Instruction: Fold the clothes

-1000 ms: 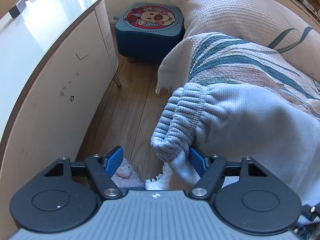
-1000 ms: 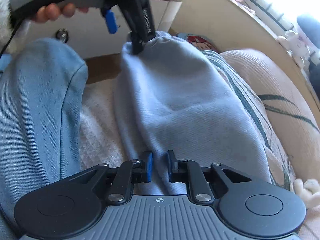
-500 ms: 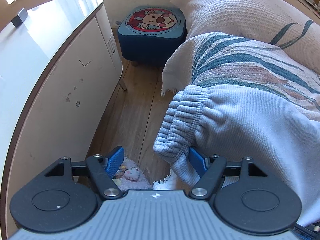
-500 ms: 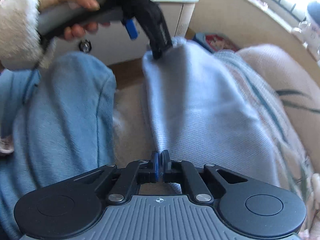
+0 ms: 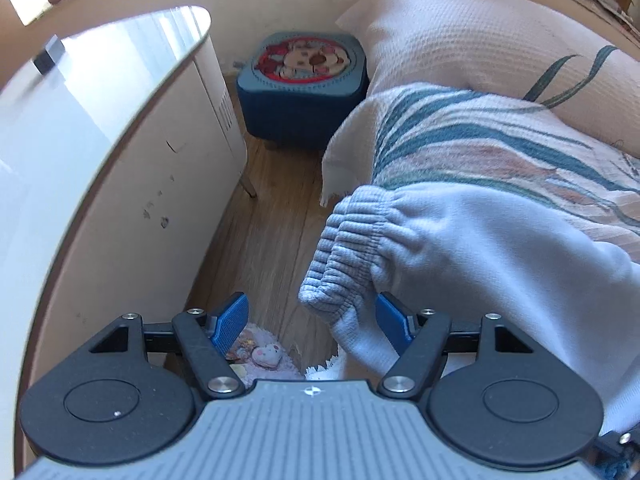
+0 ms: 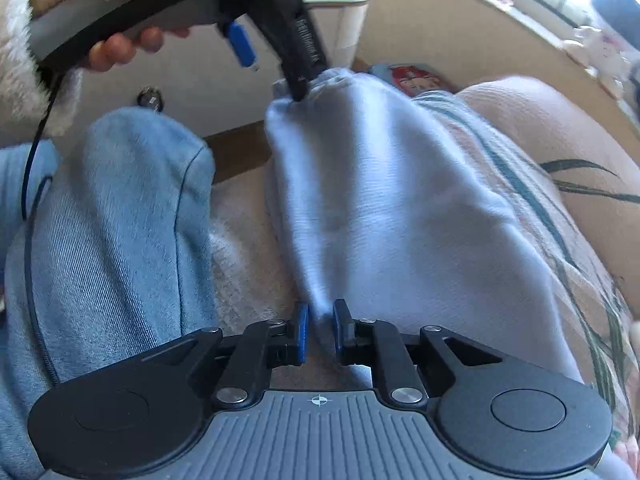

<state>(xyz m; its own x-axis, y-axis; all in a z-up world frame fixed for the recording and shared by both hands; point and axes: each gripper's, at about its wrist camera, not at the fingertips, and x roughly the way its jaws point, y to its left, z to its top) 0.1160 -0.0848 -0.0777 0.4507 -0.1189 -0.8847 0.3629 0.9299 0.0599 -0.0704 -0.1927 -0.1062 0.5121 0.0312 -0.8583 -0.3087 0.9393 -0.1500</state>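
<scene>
Light blue sweatpants point(image 6: 400, 208) lie along a bed with a leaf-patterned cover point(image 6: 580, 264). Their ribbed elastic waistband point(image 5: 352, 240) hangs at the bed's edge in the left wrist view. My left gripper point(image 5: 312, 320) is open, its jaws wide, with the waistband's corner between them and against the right pad. In the right wrist view it point(image 6: 276, 68) sits over that same far end. My right gripper point(image 6: 319, 332) has its jaws slightly apart around a ridge of the pants' near end.
A white cabinet point(image 5: 104, 152) stands left of a narrow strip of wood floor point(image 5: 272, 216). A blue stool with a cartoon top point(image 5: 304, 68) is at the back. The person's jeans-clad leg point(image 6: 116, 240) is left of the pants. A pillow point(image 5: 460, 40) lies at the bed's head.
My right gripper closed fully on the pants half a second ago and has now opened a little. My left gripper stayed open at the waistband and shifted slightly.
</scene>
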